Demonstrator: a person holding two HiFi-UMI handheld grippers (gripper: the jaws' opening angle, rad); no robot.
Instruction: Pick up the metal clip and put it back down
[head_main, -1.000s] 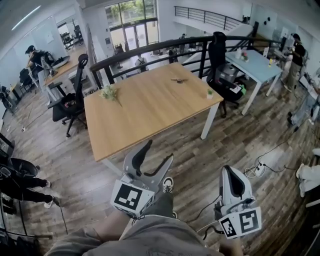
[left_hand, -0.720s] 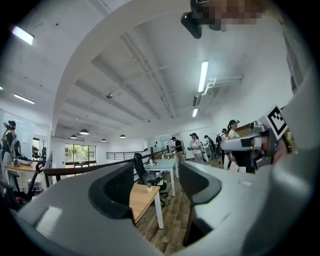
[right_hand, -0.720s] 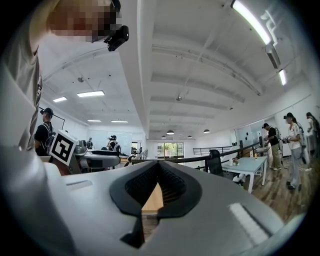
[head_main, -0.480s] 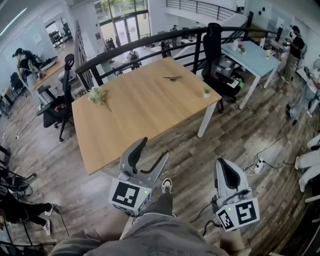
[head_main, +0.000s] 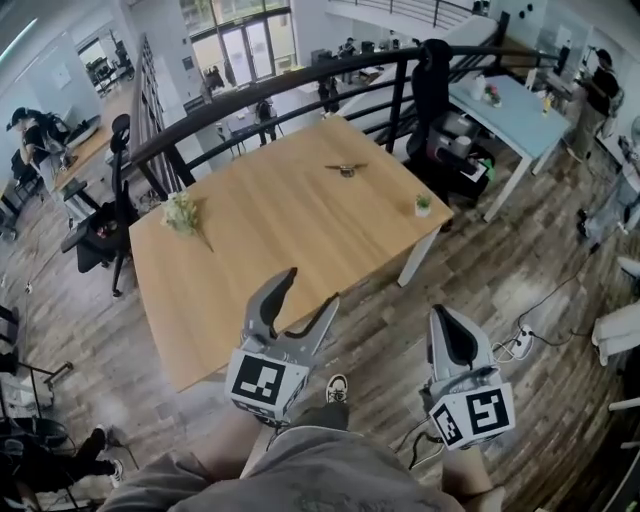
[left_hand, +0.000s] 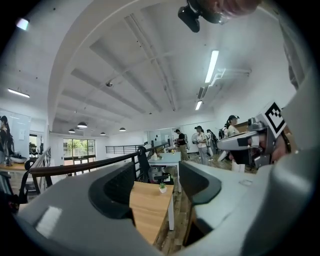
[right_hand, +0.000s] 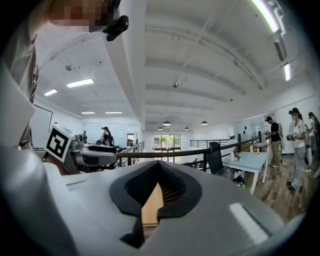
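The metal clip (head_main: 346, 169) is a small dark winged thing lying on the far side of the wooden table (head_main: 270, 240). Both grippers are held low over the floor, short of the table's near edge and far from the clip. My left gripper (head_main: 312, 286) is open with nothing between its jaws; in the left gripper view (left_hand: 156, 182) a table corner shows through the gap. My right gripper (head_main: 440, 320) is shut and empty, its pads (right_hand: 172, 182) meeting at the tips. Neither gripper view shows the clip.
A small potted plant (head_main: 424, 205) stands at the table's right corner and a dried flower bunch (head_main: 183, 213) lies at its left. A black railing (head_main: 300, 85) runs behind the table. Office chairs (head_main: 105, 215), a light blue desk (head_main: 515, 105) and floor cables (head_main: 520, 340) surround it.
The view has closed in on the wooden table, which now sits lower and nearer in the head view. Both grippers keep their places and jaw states.
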